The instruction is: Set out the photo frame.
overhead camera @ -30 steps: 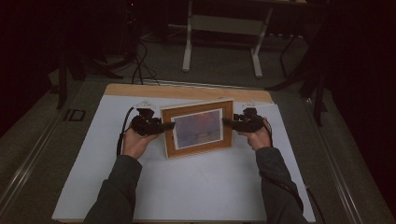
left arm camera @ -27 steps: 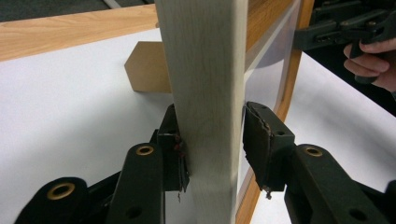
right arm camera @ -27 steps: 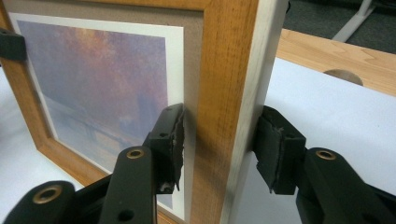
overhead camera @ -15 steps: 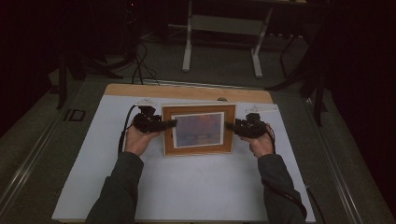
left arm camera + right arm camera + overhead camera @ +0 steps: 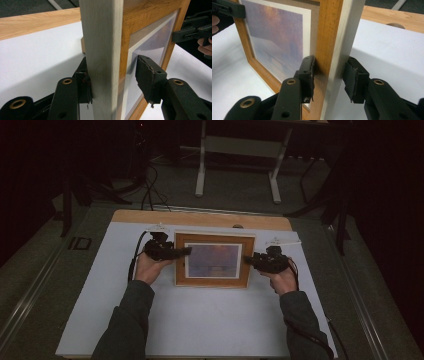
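Seemingly both grippers — left gripper point(image 5: 186, 251), right gripper point(image 5: 248, 259) — clamp the picture frame point(image 5: 214, 280).

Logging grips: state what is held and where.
Wooden picture frame: left hand-held gripper around its left side rail, right hand-held gripper around its right.

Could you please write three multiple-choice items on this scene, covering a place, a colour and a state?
1. Where is the picture frame?
A. on the floor
B. over the white mat, between the left tongs and the right tongs
C. on a shelf

2. What colour is the frame's front?
A. black
B. blue
C. orange-brown wood

3. How do the left tongs stand?
A. astride the frame's edge, one jaw off the glass
B. shut on a cable
C. lying far from the frame

Answers:
1. B, as the high view shows tongs at each side.
2. C, the wood grain shows.
3. A, the left gripper view shows the gap.
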`<state>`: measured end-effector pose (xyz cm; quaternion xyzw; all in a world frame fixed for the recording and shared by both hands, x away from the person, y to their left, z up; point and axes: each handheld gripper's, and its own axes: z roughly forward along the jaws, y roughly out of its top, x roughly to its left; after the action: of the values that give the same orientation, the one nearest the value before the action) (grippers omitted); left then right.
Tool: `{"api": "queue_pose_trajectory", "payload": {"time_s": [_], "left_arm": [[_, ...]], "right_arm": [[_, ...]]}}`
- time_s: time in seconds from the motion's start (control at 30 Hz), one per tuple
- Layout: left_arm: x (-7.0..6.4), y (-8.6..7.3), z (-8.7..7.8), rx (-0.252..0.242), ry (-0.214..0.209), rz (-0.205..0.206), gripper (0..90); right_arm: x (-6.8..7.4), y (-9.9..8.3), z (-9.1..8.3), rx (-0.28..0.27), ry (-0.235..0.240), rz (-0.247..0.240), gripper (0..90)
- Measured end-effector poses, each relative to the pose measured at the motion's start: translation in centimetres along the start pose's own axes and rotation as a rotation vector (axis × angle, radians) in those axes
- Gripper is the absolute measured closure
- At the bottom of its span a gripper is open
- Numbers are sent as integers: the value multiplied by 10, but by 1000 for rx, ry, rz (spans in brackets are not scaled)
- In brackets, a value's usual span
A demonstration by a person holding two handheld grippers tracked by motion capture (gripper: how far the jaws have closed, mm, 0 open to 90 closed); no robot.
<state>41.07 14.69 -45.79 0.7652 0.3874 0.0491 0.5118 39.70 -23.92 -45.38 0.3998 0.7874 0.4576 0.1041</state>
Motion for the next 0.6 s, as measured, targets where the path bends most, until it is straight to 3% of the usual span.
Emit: {"api": "queue_pose_trajectory", "payload": {"time_s": [0.6], "left_arm": [[-4, 0, -4, 20, 8, -18, 518]], "right_arm": [[-3, -2, 1, -18, 27, -5, 624]]}}
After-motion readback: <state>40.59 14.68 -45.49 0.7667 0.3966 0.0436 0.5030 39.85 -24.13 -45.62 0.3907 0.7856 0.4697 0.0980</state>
